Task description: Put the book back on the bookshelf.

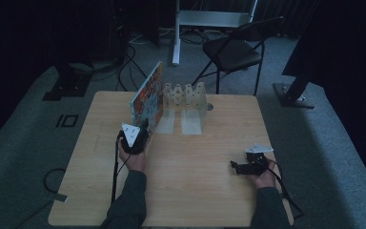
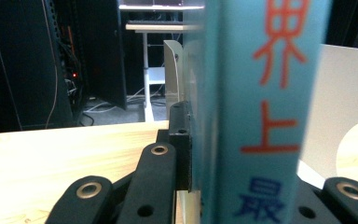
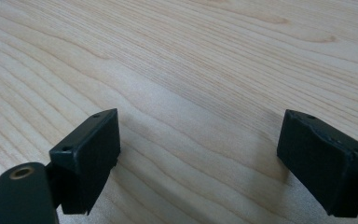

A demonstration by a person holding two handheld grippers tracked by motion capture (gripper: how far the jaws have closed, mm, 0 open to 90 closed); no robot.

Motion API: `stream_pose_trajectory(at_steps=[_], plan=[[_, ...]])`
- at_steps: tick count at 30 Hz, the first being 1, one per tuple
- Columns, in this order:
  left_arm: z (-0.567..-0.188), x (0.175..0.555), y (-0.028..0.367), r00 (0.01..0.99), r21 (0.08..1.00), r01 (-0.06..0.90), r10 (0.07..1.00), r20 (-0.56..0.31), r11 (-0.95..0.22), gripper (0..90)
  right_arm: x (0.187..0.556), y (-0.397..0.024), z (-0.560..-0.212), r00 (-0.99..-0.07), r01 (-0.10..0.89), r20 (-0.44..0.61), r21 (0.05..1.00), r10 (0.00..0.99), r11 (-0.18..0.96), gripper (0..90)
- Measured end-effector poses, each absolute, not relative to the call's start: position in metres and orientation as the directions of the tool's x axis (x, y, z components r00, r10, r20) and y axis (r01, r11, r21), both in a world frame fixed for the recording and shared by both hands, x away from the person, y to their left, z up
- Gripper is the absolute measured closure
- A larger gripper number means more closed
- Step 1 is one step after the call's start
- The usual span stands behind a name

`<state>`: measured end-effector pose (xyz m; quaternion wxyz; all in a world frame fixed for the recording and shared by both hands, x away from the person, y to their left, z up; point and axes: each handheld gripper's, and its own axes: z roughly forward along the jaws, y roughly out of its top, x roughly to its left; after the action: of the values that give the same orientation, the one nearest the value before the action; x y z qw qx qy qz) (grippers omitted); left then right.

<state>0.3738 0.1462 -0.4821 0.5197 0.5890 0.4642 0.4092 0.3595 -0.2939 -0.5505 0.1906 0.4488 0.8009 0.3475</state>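
A book (image 1: 147, 98) with a colourful cover stands upright on the wooden table (image 1: 209, 191), tilted a little, just left of two white bookends (image 1: 186, 98). My left gripper (image 1: 144, 131) is shut on the book's near edge. In the left gripper view the teal spine (image 2: 261, 116) with red and blue characters sits between the jaws of my left gripper (image 2: 242, 154), the left pad (image 2: 182, 140) flat against it and the other pad hidden behind the book. My right gripper (image 1: 236, 167) rests low at the table's right front, open; in the right gripper view my right gripper (image 3: 200, 158) has bare wood between its jaws.
A white bookend (image 2: 345, 102) rises just beyond the book on its right side. Behind the table stand a black folding chair (image 1: 233, 50) and a white desk leg (image 1: 176, 33). Cables (image 1: 124, 67) lie on the carpet at the back left.
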Motion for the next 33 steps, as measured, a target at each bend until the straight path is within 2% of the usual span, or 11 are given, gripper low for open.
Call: stream_pose_trajectory(at_steps=[33], plan=[[-0.494, 0.363, 0.147, 0.223, 0.991, 0.135, 0.975, -0.025, -0.005, 80.8, 0.359, -0.294, -0.551, -0.526, 0.586, 0.007, 0.727, 0.85, 0.357, 13.0]])
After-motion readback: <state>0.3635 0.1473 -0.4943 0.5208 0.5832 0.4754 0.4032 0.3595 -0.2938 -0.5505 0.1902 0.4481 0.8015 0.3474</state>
